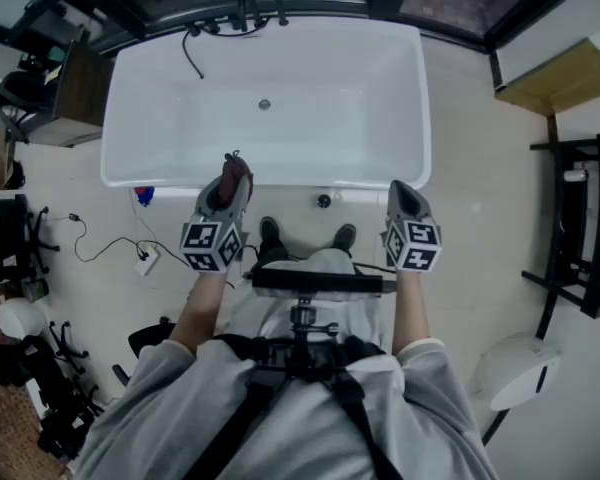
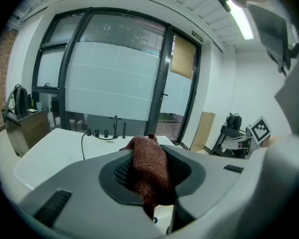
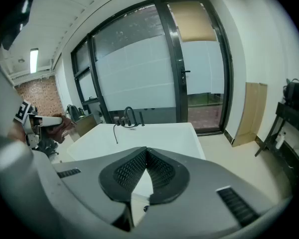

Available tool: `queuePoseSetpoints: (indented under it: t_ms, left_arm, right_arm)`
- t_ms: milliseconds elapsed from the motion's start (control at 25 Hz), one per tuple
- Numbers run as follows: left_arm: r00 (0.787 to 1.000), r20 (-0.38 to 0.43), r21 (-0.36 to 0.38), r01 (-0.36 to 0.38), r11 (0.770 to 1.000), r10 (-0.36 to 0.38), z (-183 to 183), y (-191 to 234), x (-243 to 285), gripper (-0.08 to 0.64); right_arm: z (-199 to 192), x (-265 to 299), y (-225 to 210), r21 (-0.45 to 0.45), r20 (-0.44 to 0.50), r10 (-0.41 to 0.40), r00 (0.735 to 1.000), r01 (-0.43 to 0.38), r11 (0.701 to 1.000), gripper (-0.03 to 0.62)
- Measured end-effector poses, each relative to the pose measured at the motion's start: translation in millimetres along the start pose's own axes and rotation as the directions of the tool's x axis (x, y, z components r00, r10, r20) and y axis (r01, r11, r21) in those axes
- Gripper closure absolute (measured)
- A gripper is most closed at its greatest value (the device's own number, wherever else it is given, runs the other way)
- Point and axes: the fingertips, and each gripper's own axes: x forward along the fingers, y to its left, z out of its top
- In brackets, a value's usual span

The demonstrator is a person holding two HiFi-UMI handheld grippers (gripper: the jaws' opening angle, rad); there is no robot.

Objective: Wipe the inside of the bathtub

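Seen from above, a person in a grey top stands at the near long side of a white bathtub [image 1: 265, 173], holding a grey tool in each hand. The left tool [image 1: 234, 171] pinches a reddish-brown cloth [image 2: 149, 171] between its jaws. The cloth fills the gap between the pads, bunches up past their tips and hangs a little below them. In the overhead view it sits over the near rim, left of the middle. The right tool [image 3: 146, 152] has its jaws pressed together at the tips with nothing between them. It points at the near rim by the right-hand corner, well apart from the left tool. The inside of the bathtub is bare white, with a small round drain [image 1: 264, 104] in the middle of its floor. At the far end a set of dark taps [image 1: 248, 10] stands on the rim, and a thin black line, perhaps a shower hose [image 1: 192, 53], curls down from them into the bathtub. Beyond that end rise dark-framed glass doors [image 2: 114, 83] with a frosted band. The person's dark shoes [image 1: 270, 236] stand on the pale floor [image 1: 460, 268] just beside the bathtub, between the two tools. A white power strip [image 1: 146, 260] with a black cord lies on the floor to the left. A black rack [image 1: 580, 228] stands to the right.
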Motion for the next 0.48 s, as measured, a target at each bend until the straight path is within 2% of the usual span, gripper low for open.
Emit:
queuePoseSetpoints:
  t_ms: [320, 480]
  left_arm:
    - [1.000, 0.002, 0.012, -0.017, 1.000, 0.017, 0.4, -58.0, 21.2, 0.456]
    - [0.999, 0.005, 0.019, -0.040, 0.999, 0.040, 1.2, -72.6, 17.7, 0.456]
  right_arm:
    - [0.4, -10.3, -41.0, -0.014, 0.007, 0.064, 0.998, -0.064, 0.998, 0.586]
    - [-0.5, -2.8, -54.6, -0.016, 0.011, 0.104, 0.995, -0.104, 0.994, 0.586]
